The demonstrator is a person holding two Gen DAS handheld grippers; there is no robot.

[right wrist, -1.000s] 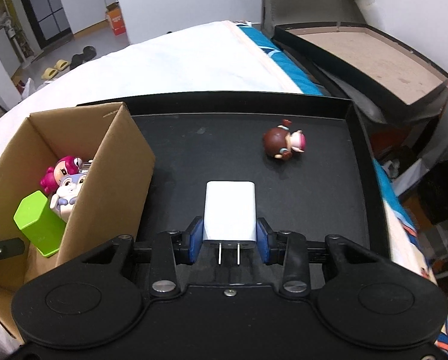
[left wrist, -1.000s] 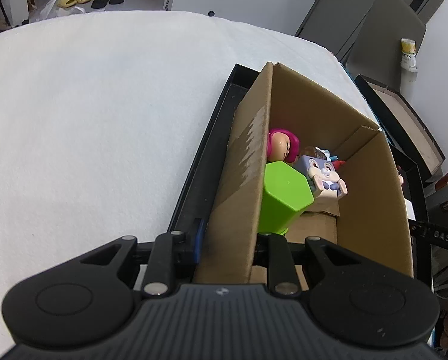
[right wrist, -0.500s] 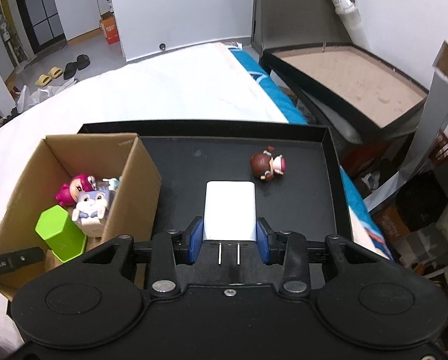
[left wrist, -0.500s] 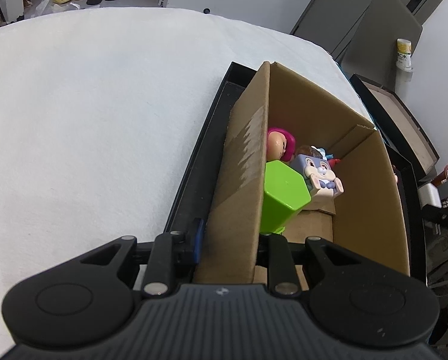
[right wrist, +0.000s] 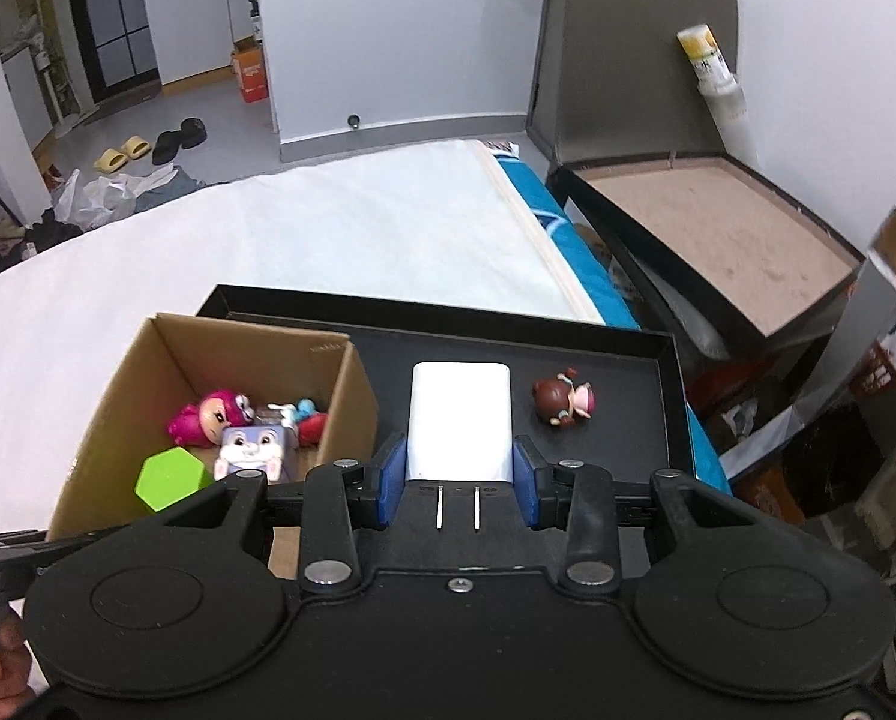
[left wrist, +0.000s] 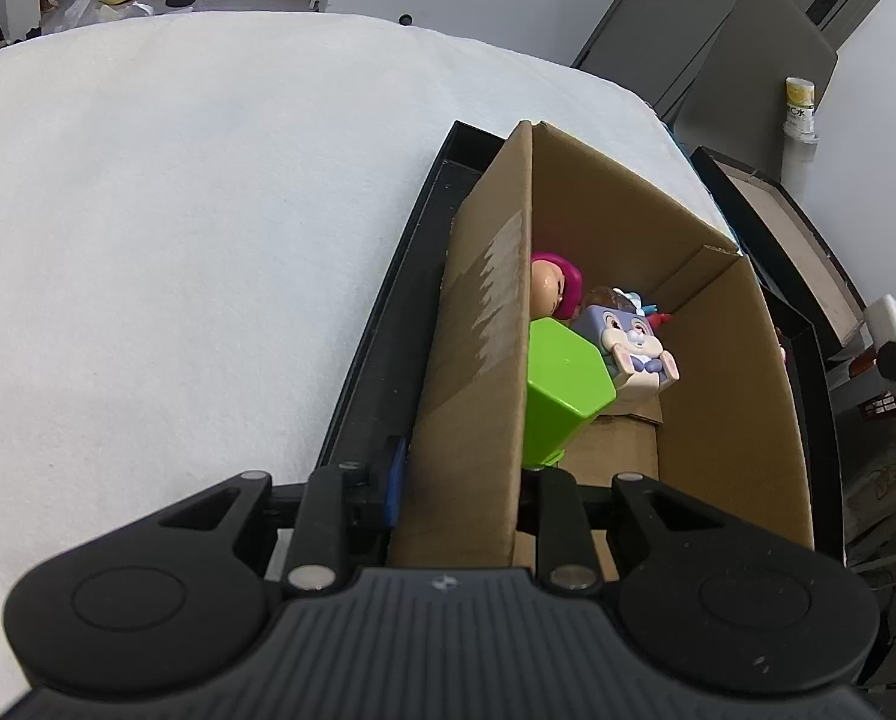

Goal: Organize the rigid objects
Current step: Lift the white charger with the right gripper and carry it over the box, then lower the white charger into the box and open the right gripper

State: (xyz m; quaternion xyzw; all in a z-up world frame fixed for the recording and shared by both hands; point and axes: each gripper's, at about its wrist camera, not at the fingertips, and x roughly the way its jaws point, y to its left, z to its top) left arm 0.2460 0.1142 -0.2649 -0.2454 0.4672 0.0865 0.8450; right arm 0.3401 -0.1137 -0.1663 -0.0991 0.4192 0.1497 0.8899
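right tongs (right wrist: 458,474) have lifted white charger (right wrist: 460,423) higher; left tongs (left wrist: 460,483) still pinch box wall (left wrist: 478,360).

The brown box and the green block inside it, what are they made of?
The brown box looks like corrugated cardboard: matte brown, folded flaps, a torn strip where tape was peeled. The green block seems to be hard plastic: smooth, evenly bright, with crisp hexagon edges and a soft shine, though painted wood cannot be ruled out.
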